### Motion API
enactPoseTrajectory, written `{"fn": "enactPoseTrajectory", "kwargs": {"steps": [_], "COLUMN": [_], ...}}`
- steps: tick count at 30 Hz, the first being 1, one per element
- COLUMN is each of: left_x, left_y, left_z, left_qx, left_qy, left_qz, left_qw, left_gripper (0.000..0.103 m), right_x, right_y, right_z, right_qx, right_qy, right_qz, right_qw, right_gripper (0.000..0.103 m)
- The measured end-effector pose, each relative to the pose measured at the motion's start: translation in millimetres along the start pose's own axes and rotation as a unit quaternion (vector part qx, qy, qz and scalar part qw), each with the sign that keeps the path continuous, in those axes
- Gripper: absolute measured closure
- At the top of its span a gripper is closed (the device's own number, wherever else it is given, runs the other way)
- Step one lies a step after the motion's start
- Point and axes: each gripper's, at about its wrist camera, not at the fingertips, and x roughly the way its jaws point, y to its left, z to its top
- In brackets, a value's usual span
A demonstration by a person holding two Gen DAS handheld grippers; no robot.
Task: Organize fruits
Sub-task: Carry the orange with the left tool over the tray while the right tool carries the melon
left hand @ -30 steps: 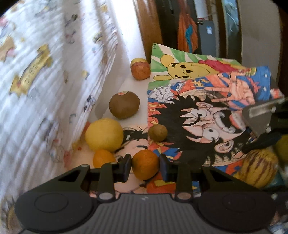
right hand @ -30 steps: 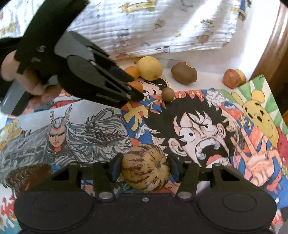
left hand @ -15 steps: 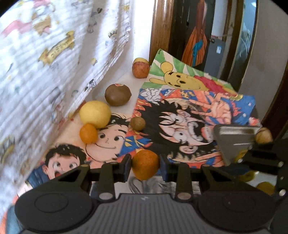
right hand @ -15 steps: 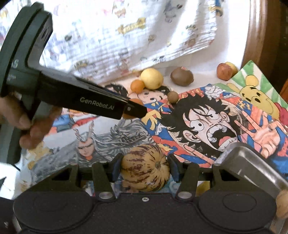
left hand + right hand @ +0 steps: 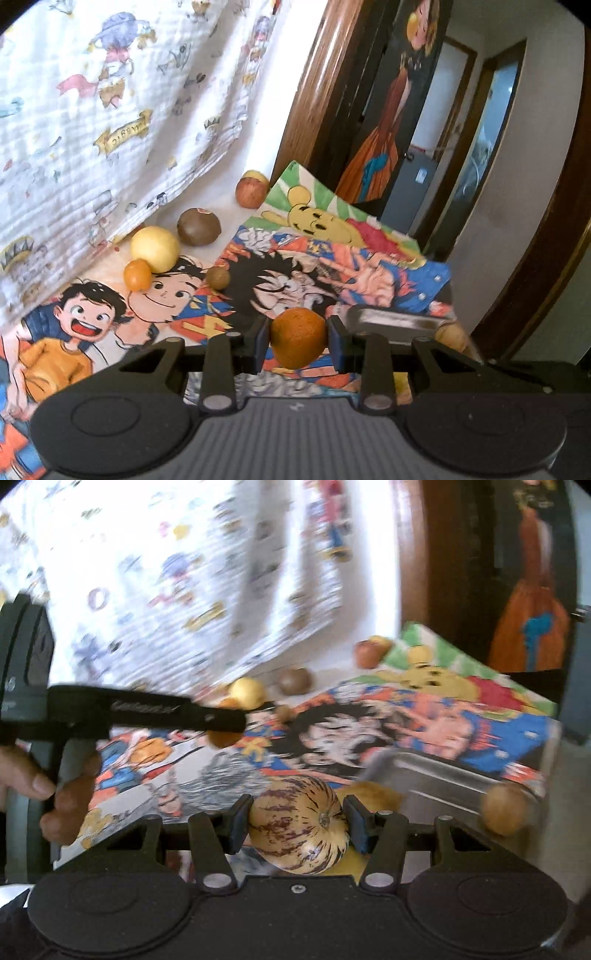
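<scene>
My left gripper (image 5: 297, 341) is shut on an orange fruit (image 5: 297, 339) and holds it above the cartoon-printed table cover. My right gripper (image 5: 297, 827) is shut on a striped cream-and-purple melon (image 5: 299, 827), held near a metal tray (image 5: 454, 775). The tray's rim also shows in the left wrist view (image 5: 402, 321), just right of the orange. A tan fruit (image 5: 504, 806) lies in the tray. The left gripper shows in the right wrist view (image 5: 225, 725), still holding the orange.
On the table at the back lie a yellow fruit (image 5: 154, 248), a small orange (image 5: 137, 274), a brown kiwi (image 5: 198, 226), a small brown fruit (image 5: 217, 277) and a red-yellow apple (image 5: 252, 189). A printed cloth (image 5: 92, 110) hangs at the left. A wooden door frame (image 5: 314, 92) stands behind.
Both grippers have lifted and drawn back toward the tray with their fruits still held. The loose fruits on the table have not moved.
</scene>
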Motion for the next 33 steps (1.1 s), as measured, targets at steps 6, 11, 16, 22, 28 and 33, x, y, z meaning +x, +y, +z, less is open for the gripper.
{"fn": "enactPoseTrajectory", "kwargs": {"steps": [6, 11, 16, 22, 28, 33], "left_x": [-0.4, 8.5, 27.1, 61.5, 94.3, 124.0], "left_y": [-16.2, -35.5, -52.2, -64.4, -64.7, -60.6], "left_z": [-10.5, -16.4, -13.0, -3.8, 1.6, 8.1], "left_qx": [-0.014, -0.004, 0.014, 0.038, 0.043, 0.044], "left_qy": [0.007, 0.019, 0.028, 0.047, 0.065, 0.085], "left_qz": [-0.016, -0.032, -0.04, -0.045, -0.055, -0.068], "left_qw": [0.9998, 0.9993, 0.9987, 0.9972, 0.9954, 0.9931], "left_gripper": [0.067, 0.067, 0.067, 0.067, 0.067, 0.067], "right_x": [-29.4, -37.2, -32.4, -12.9, 14.4, 34.8], "right_y": [-33.5, -53.2, -63.7, -75.6, -79.5, -91.3], "right_z": [-16.7, -32.0, -41.0, -33.4, -23.1, -15.7], "right_qx": [0.047, 0.081, 0.105, 0.119, 0.079, 0.061], "right_qy": [-0.02, -0.027, -0.028, -0.024, -0.006, 0.004], "right_qz": [-0.061, -0.099, -0.117, -0.122, -0.126, -0.14], "right_qw": [0.997, 0.991, 0.987, 0.985, 0.989, 0.988], "right_gripper": [0.048, 0.048, 0.048, 0.048, 0.048, 0.048]}}
